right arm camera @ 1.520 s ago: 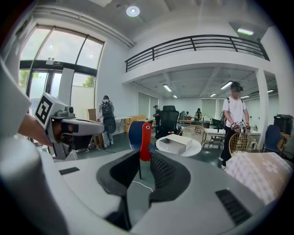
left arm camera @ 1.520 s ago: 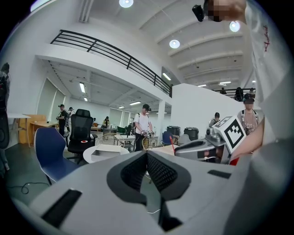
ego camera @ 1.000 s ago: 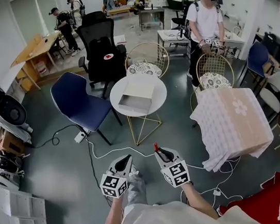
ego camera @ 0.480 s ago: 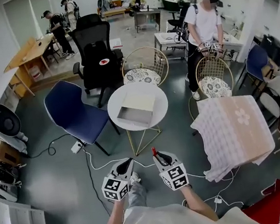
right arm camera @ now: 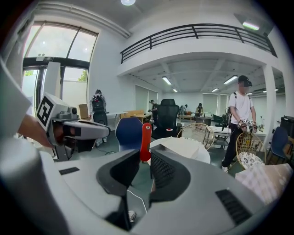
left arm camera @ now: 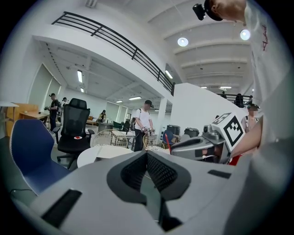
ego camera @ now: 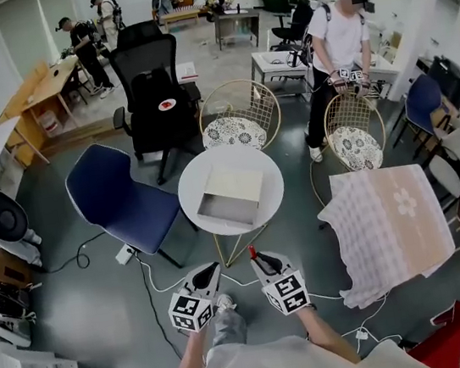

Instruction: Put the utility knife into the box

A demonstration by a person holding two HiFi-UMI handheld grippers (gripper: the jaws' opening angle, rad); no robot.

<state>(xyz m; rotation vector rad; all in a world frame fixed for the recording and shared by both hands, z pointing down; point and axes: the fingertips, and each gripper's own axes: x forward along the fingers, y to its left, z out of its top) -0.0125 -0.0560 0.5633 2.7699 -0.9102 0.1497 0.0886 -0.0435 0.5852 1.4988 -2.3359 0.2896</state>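
An open, shallow pale box (ego camera: 233,197) sits on the round white table (ego camera: 266,167) ahead of me. My right gripper (ego camera: 259,260) is held low in front of the table's near edge, shut on the red utility knife (ego camera: 253,253). In the right gripper view the knife (right arm camera: 145,137) stands upright out of the jaws of that gripper (right arm camera: 144,158), with the table (right arm camera: 198,153) beyond. My left gripper (ego camera: 209,269) is level beside it, jaws together with nothing in them (left arm camera: 147,156).
A blue chair (ego camera: 115,192) stands left of the table and a black office chair (ego camera: 153,96) behind it. Two wire chairs (ego camera: 240,109) (ego camera: 352,128) stand beyond. A table with a pink checked cloth (ego camera: 387,217) is at the right. Cables (ego camera: 160,275) cross the floor. A person (ego camera: 337,38) stands far right.
I have stepped toward the round table; it and the box lie closer to both grippers. The right gripper still holds the knife.
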